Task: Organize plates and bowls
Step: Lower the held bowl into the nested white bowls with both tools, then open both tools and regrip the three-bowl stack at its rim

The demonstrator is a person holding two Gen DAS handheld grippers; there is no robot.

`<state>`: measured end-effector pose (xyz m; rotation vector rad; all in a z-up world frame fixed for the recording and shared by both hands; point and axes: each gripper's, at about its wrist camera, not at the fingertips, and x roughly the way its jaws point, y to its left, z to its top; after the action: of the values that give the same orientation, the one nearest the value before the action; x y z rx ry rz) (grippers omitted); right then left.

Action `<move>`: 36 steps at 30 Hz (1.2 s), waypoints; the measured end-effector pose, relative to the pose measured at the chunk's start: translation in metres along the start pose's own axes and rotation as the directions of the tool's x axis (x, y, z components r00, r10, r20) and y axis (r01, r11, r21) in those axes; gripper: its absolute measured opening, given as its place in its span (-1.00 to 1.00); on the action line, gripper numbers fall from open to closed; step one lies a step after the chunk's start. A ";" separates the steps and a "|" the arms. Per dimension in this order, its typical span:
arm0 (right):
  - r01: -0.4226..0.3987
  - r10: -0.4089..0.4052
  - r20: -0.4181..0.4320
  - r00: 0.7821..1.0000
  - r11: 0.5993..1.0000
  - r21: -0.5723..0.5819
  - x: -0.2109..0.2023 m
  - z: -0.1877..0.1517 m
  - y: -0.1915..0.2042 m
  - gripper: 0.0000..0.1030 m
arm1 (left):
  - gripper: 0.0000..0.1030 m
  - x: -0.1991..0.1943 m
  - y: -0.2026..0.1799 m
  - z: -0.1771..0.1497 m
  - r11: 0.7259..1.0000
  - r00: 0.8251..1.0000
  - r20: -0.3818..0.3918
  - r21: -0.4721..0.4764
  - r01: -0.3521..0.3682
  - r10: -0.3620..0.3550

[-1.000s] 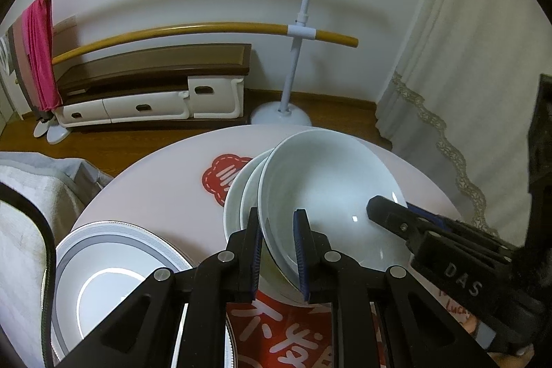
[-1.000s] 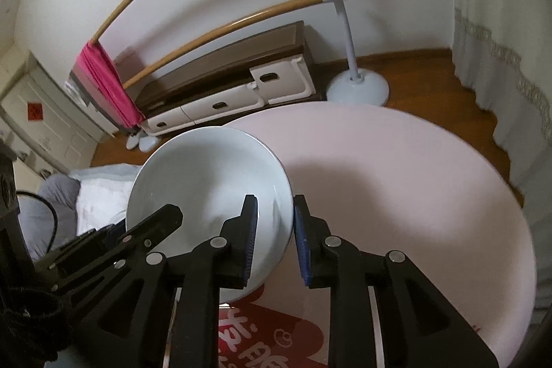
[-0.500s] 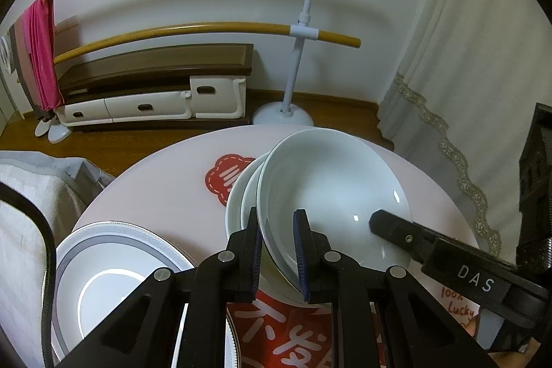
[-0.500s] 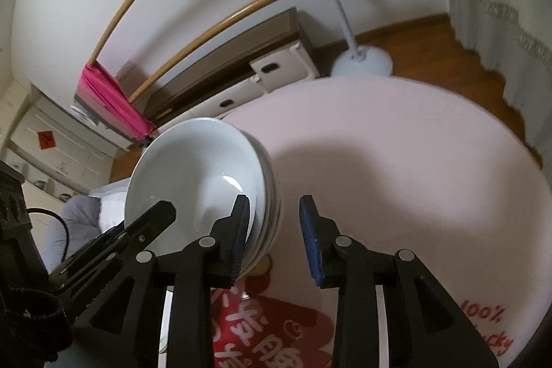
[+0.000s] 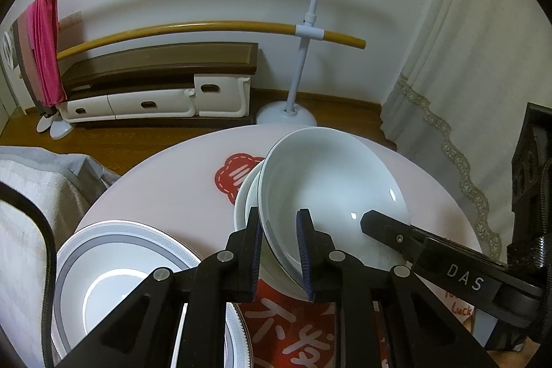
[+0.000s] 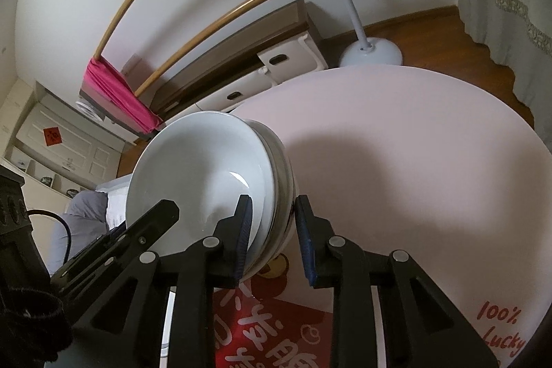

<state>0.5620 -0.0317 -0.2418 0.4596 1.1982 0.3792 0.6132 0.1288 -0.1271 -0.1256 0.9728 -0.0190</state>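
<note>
At lower left of the left wrist view we see the grey-banded plate (image 5: 114,268) lying flat on the pink round table (image 5: 179,181). At centre, the left gripper (image 5: 281,250) straddles the near rim of the top white bowl (image 5: 331,192), its jaws narrow and just opening, with a gap at the right pad. At lower right, the right gripper (image 5: 407,237) reaches the stack's opposite rim. In the right wrist view its jaws (image 6: 272,237), just closing, bracket the tilted bowl stack (image 6: 220,175); contact is unclear. We judge bowl stacking under way; next, the stack must settle level before withdrawal.
</note>
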 end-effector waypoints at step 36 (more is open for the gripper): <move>0.026 -0.026 0.008 1.000 1.000 -0.003 0.002 -0.001 0.009 -0.37 | -0.12 0.005 0.030 0.013 0.998 0.999 -0.037 -0.062 -0.018 0.016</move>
<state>0.5614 -0.0225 -0.2390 0.4421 1.1948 0.3568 0.6252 0.1595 -0.1272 -0.1747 1.0117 0.0245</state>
